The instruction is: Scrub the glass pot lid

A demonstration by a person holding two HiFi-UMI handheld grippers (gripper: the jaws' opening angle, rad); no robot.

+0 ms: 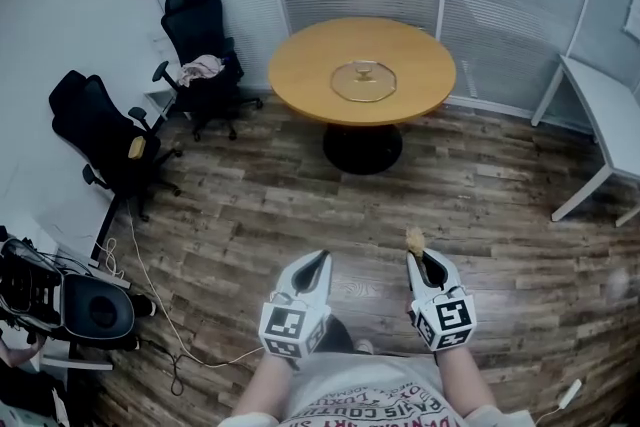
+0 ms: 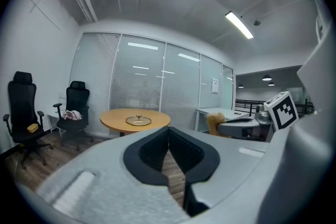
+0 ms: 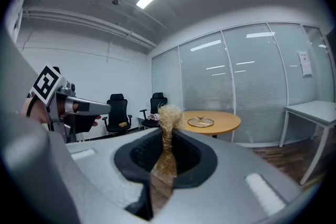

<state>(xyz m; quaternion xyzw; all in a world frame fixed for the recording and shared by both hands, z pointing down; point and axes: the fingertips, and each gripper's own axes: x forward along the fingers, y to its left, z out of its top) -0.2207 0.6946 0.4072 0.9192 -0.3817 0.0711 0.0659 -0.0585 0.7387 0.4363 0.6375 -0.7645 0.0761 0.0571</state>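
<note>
Right hand-held gripper [image 3: 167,132] pinches a fibrous scrubber [image 3: 169,114], glass lid [image 1: 364,81] on table [image 1: 300,65]

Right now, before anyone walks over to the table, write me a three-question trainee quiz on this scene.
1. True or false: the glass lid lies on the round table.
2. What is clamped between the fingers of the right gripper?
A) a tan fibrous scrubber
B) a blue sponge
C) nothing
3. Fill in: the left gripper has its fingers together and holds ____.

Key: 1 true; 2 A; 3 nothing.
</note>
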